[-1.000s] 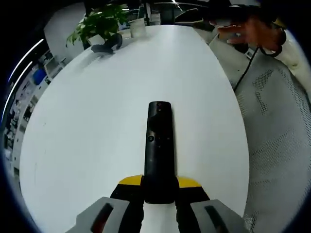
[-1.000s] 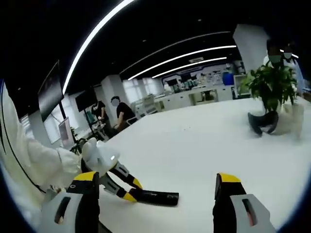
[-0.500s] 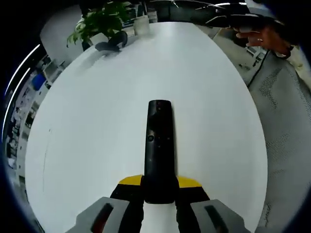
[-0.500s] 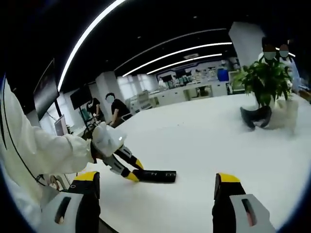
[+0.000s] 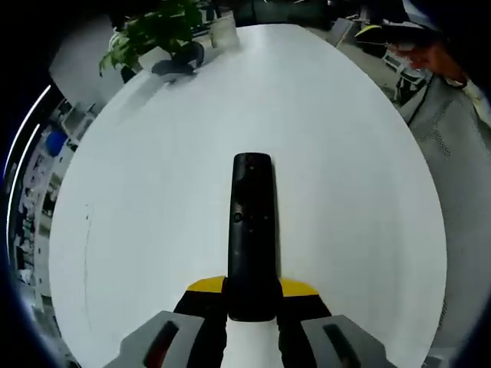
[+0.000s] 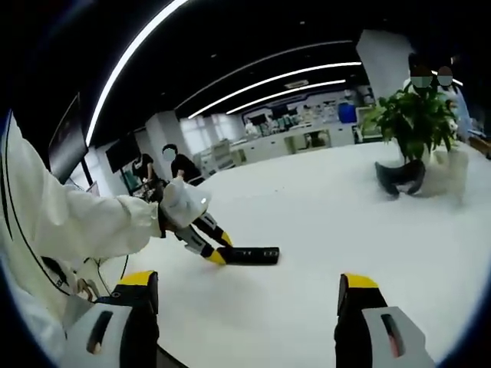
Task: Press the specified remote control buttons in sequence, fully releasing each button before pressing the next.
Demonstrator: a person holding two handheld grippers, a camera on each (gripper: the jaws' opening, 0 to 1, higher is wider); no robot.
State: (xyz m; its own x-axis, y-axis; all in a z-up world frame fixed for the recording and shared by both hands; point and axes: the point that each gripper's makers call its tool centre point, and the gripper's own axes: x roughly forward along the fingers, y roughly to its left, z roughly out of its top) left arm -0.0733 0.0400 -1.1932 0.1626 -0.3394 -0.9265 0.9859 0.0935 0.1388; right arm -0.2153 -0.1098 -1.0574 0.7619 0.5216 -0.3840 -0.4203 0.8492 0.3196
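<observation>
Black remote clamped in left hand-held gripper | right hand-held gripper wide open, empty

You are working in an open-plan office: long ceiling light strips, a large white meeting table, a potted plant, and people at desks behind.

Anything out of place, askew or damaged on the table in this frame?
Nothing stands out. The remote lies flat and straight on the white table, its near end clamped in the left gripper. The right gripper is open, off the remote. A potted plant stands upright at the far end. No spills or damage visible.
</observation>
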